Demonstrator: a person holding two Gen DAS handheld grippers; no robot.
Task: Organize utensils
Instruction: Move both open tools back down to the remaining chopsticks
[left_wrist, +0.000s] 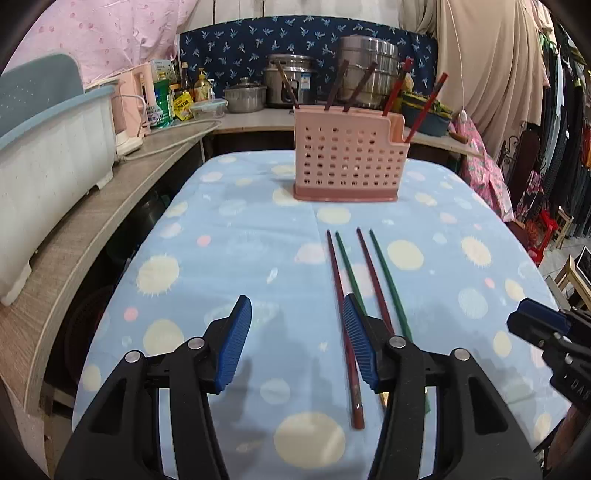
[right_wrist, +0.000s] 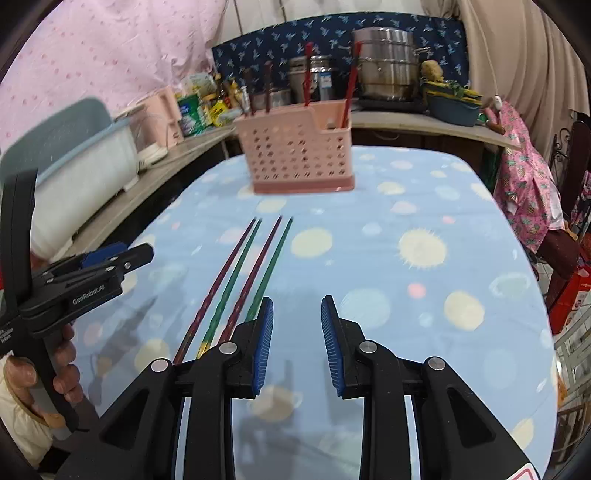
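Note:
A pink perforated utensil holder stands at the far middle of the table, with several dark red chopsticks upright in it; it also shows in the right wrist view. Several loose chopsticks lie side by side on the cloth: two dark red and two green, also in the right wrist view. My left gripper is open and empty, its right finger over the chopsticks. My right gripper is open and empty, just right of the chopsticks; it shows at the right edge of the left wrist view.
The table has a blue cloth with pale dots. A white dish rack sits on a wooden counter at left. Pots, bottles and a teal bowl line the back counter. Clothes hang at right.

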